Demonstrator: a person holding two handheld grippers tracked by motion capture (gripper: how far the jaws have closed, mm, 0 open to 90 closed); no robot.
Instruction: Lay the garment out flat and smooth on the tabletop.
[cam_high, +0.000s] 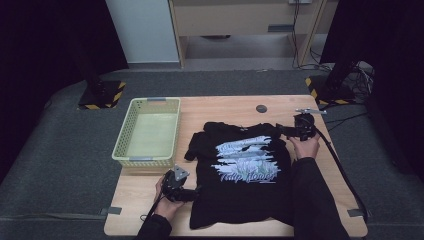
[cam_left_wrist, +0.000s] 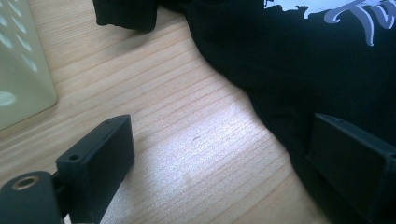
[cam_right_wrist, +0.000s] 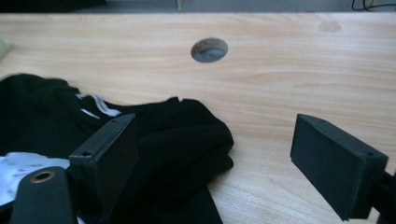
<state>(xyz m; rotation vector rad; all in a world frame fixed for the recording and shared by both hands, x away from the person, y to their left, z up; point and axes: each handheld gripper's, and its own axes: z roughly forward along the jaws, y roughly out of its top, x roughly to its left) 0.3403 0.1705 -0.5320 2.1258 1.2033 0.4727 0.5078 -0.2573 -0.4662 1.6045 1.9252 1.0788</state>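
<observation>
Jaws of both the left gripper (cam_high: 192, 194) and right gripper (cam_high: 284, 131) stand apart, bracketing opposite edges of the black printed cotton T-shirt (cam_high: 240, 175), seemingly ready to fold it.

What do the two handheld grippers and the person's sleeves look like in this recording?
Both grippers are black. The left gripper carries a grey three-cornered plate on top; the right gripper has a grey plate too, and a black cable trails from it across the table. In the gripper views the jaws are blocky, matte black slabs with small screw holes. The person wears dark long sleeves.
</observation>
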